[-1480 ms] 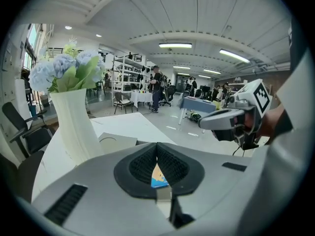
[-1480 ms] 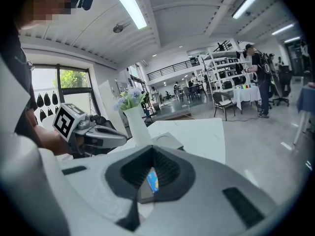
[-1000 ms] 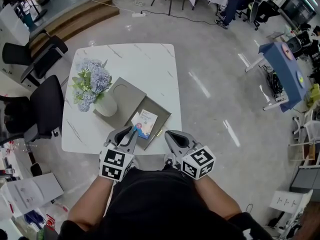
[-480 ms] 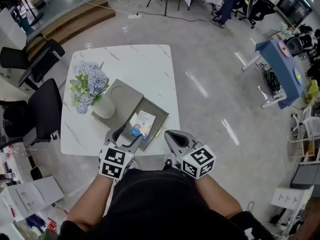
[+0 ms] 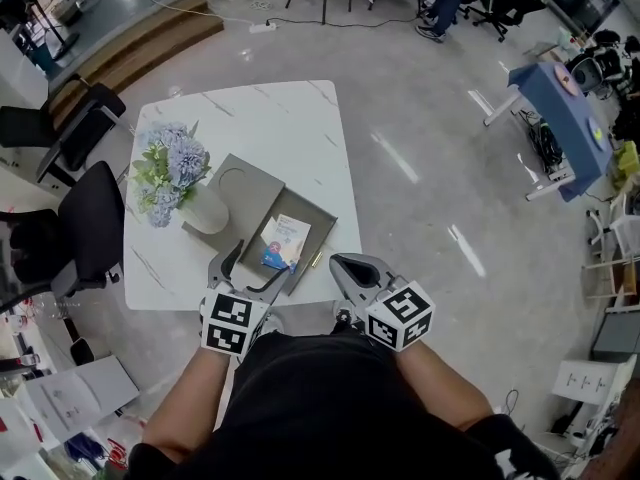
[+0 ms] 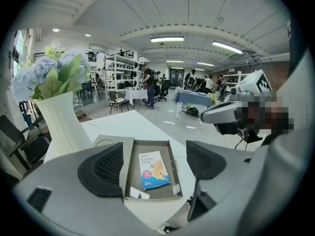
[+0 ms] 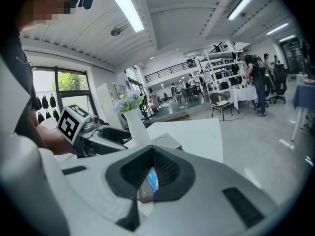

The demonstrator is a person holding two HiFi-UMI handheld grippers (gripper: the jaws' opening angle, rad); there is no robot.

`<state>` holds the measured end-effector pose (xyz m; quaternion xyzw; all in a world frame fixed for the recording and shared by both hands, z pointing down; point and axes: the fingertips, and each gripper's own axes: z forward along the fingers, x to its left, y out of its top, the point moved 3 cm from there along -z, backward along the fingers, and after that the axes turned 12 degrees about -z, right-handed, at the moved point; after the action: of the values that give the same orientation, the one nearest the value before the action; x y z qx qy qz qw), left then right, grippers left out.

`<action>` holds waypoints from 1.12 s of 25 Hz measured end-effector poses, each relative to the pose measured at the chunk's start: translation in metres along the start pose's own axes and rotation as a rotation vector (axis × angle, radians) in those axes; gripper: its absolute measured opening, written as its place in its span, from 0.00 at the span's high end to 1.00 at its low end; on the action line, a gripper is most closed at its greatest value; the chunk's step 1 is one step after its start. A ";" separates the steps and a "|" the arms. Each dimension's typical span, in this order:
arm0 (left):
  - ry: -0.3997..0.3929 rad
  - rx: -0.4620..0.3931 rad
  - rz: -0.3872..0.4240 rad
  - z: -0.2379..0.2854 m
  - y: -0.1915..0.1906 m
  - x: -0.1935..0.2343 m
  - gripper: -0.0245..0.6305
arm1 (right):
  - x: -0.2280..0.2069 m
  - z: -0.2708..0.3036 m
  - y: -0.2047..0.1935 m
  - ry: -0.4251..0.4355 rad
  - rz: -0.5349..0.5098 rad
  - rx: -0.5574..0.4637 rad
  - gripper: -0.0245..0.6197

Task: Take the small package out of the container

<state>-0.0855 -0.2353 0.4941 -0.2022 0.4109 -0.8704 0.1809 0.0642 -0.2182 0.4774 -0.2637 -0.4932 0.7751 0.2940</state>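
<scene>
Because its jaws have just been opening and now stand wide with nothing pressed between them, the left gripper looks lined up for a grab. The small package lies flat inside the open container, framed between the pads but untouched. The right gripper is closed on nothing and hangs just off the near edge of the table, probably to keep clear. Both forearms reach forward from the waist, side by side, with the grippers tilted downward.
</scene>
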 end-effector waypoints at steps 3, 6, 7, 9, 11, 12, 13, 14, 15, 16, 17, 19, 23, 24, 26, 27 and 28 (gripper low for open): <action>0.001 0.016 0.001 0.002 -0.004 -0.001 0.37 | 0.000 -0.003 -0.002 -0.006 0.005 -0.001 0.96; 0.007 0.028 0.002 0.006 -0.005 -0.002 0.37 | -0.001 -0.007 -0.004 -0.011 0.009 -0.004 0.96; 0.010 0.030 0.003 0.007 -0.005 -0.003 0.37 | -0.002 -0.009 -0.005 -0.013 0.010 -0.005 0.96; 0.016 0.032 0.004 0.009 -0.003 -0.004 0.37 | -0.004 -0.012 -0.006 -0.018 0.013 -0.008 0.96; 0.019 0.035 0.006 0.011 -0.002 -0.005 0.37 | -0.006 -0.014 -0.006 -0.021 0.017 -0.011 0.96; 0.021 0.038 0.008 0.012 -0.001 -0.005 0.37 | -0.007 -0.015 -0.007 -0.022 0.019 -0.012 0.96; 0.024 0.042 0.010 0.014 -0.001 -0.005 0.37 | -0.008 -0.016 -0.007 -0.023 0.021 -0.014 0.96; 0.026 0.046 0.011 0.015 -0.001 -0.006 0.37 | -0.010 -0.017 -0.008 -0.024 0.023 -0.015 0.96; 0.029 0.050 0.012 0.017 -0.002 -0.006 0.37 | -0.011 -0.018 -0.008 -0.024 0.025 -0.016 0.96; 0.031 0.056 0.012 0.019 -0.002 -0.007 0.37 | -0.013 -0.019 -0.008 -0.024 0.027 -0.017 0.96; 0.034 0.061 0.012 0.022 -0.003 -0.007 0.37 | -0.014 -0.020 -0.008 -0.024 0.028 -0.017 0.96; 0.043 0.078 0.008 0.028 -0.005 -0.008 0.37 | -0.017 -0.022 -0.008 -0.024 0.030 -0.019 0.96; 0.065 0.132 -0.016 0.050 -0.012 -0.007 0.37 | -0.023 -0.024 -0.010 -0.019 0.038 -0.018 0.96; 0.069 0.151 -0.021 0.058 -0.015 -0.007 0.37 | -0.025 -0.025 -0.011 -0.016 0.040 -0.017 0.96; 0.077 0.193 -0.029 0.074 -0.023 -0.006 0.37 | -0.030 -0.026 -0.013 -0.008 0.045 -0.014 0.96; 0.083 0.212 -0.032 0.081 -0.027 -0.005 0.37 | -0.032 -0.027 -0.014 -0.004 0.047 -0.013 0.96; 0.091 0.230 -0.034 0.088 -0.032 -0.004 0.37 | -0.034 -0.027 -0.015 0.001 0.050 -0.012 0.96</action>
<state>-0.0426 -0.2710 0.5695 -0.1473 0.3125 -0.9230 0.1694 0.1096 -0.2204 0.4853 -0.2779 -0.4909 0.7792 0.2731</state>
